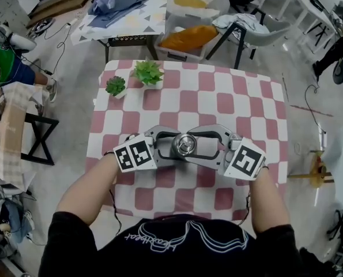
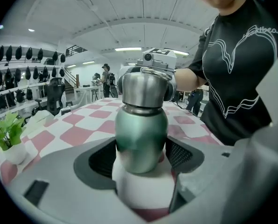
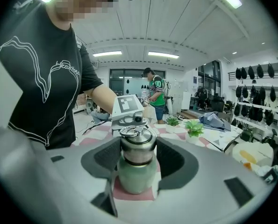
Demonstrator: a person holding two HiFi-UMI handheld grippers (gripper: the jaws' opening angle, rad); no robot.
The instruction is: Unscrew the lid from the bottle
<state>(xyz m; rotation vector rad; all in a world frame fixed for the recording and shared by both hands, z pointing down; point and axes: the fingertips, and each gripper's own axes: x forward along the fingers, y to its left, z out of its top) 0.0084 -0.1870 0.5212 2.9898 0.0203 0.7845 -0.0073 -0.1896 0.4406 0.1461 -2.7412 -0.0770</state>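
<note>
bottle [image 2: 141, 125] | left claw [image 2: 141, 156] grips body, base blurred | right claw [image 3: 138, 160] grips lid [image 3: 138, 145]

Bottle [image 2: 141, 139]: small metal flask with a matte pale green body and rounded shoulder. It stands upright on the red-and-white checked tablecloth [image 1: 217, 100], toward the person's side of the table. Lid [image 2: 143, 90]: brushed steel cap with a ring on top, seated on the neck, with a dark seam visible at the joint.

Open tabletop [image 1: 240, 105] (plants [image 1: 147, 72] far-left) around bottle [image 2: 141, 134]
</note>
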